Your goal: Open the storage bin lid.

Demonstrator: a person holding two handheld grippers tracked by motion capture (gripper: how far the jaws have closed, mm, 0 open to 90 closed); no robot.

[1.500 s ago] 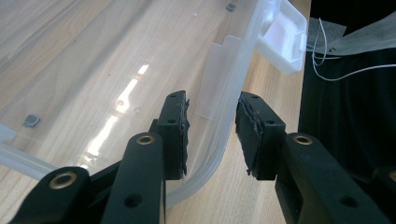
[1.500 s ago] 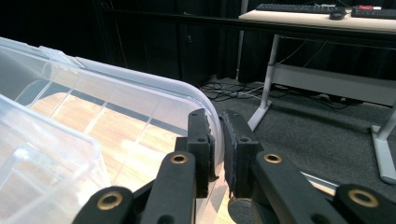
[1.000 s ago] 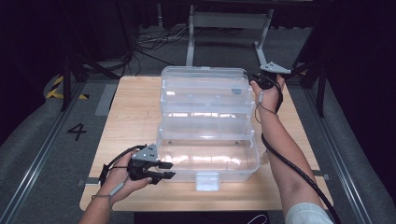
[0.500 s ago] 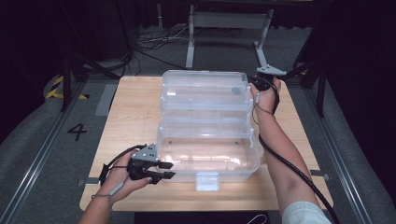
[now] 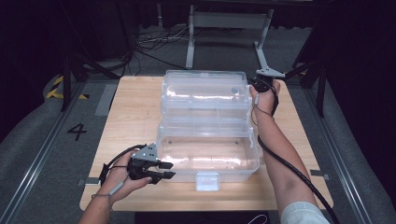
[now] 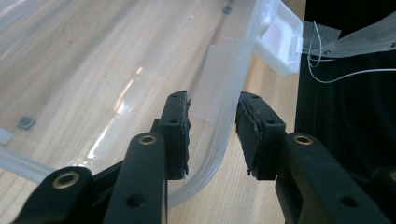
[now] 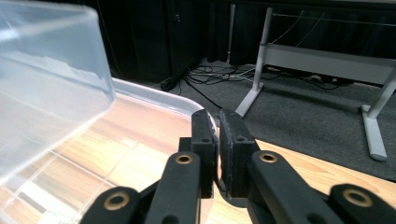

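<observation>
So here's where I'm at: the clear plastic box [image 5: 208,154] sits in the middle of the wooden counter [image 5: 130,112], lid [image 5: 203,88] swung up and back toward the far edge. There's bare counter on both sides of the box, more on the left, and only a thin strip along the near edge where the white latch [image 5: 207,181] sticks out.

My left gripper [image 5: 159,171] is at the box's near left corner. In the left gripper view its fingers [image 6: 177,135] are spread, one inside the box wall and one outside, with the rounded rim [image 6: 224,140] running through the gap. The inner finger looks right up against the wall; the outer one stands a little apart. Nothing is clamped. The latch shows just past the fingers, up and to the right.

My right gripper [image 5: 259,84] is at the far right corner of the lid. In the right gripper view its fingers [image 7: 203,144] are pressed nearly together on the lid's thin rim [image 7: 154,100], which runs off to the left of them. Open floor and a metal table leg [image 7: 254,60] lie beyond the fingertips.

Compared with a second ago, the right hand [image 5: 264,95] and lid have tipped a bit farther back; the left hasn't budged.
</observation>
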